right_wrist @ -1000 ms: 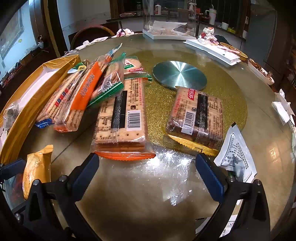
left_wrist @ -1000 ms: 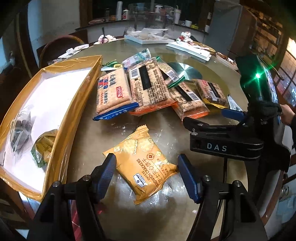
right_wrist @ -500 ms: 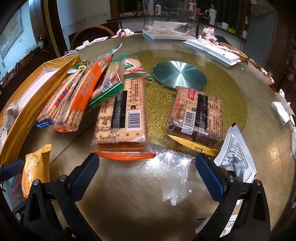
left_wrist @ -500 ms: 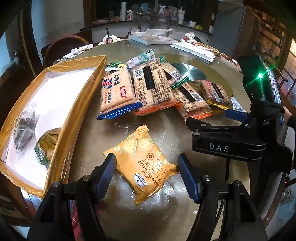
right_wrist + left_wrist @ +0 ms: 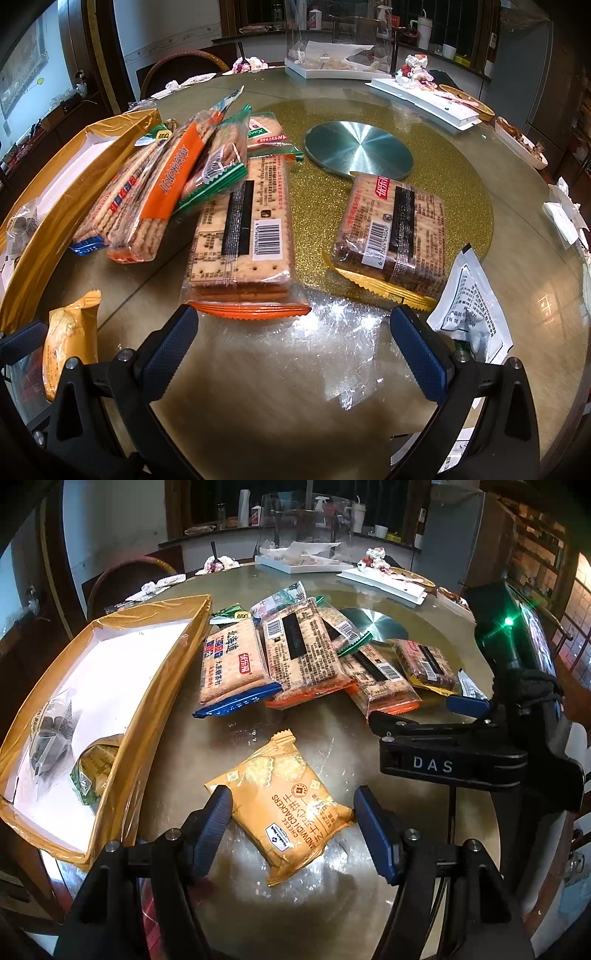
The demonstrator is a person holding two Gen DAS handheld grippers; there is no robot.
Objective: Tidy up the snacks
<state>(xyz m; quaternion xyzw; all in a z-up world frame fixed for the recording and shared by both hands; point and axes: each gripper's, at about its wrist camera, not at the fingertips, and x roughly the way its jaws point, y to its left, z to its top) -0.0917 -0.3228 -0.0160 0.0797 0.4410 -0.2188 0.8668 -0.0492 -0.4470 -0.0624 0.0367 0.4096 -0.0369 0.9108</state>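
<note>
Round and glossy, the table [image 5: 517, 266] carries a gold glitter turntable [image 5: 317, 206] with a steel disc [image 5: 358, 151] at its centre; dishes and a clear case stand along the far rim, too small to read. At the left sits a gold-walled box [image 5: 162, 686] with a white floor, its near end cut off by the frame; inside, two small packets lie in glare, hard to identify.

The left gripper [image 5: 291, 825] is wide open and holds nothing. An orange cracker pack [image 5: 284, 797] lies flat on the table between its blue pads [image 5: 214, 821], set diagonally, with both pads close beside its edges; whether they touch it I cannot tell. The pack is printed with biscuit pictures and "SANDWICH CRACKERS".

The right gripper [image 5: 293, 349] is also spread wide and empty, over bare table. Just beyond its tips lies an orange-ended biscuit pack [image 5: 243, 236], barcode up; a yellow-ended pack [image 5: 395, 236] lies further right, and a white sachet [image 5: 469, 310] sits beside the right pad. More packs overlap in a heap [image 5: 162, 192] by the box.
</note>
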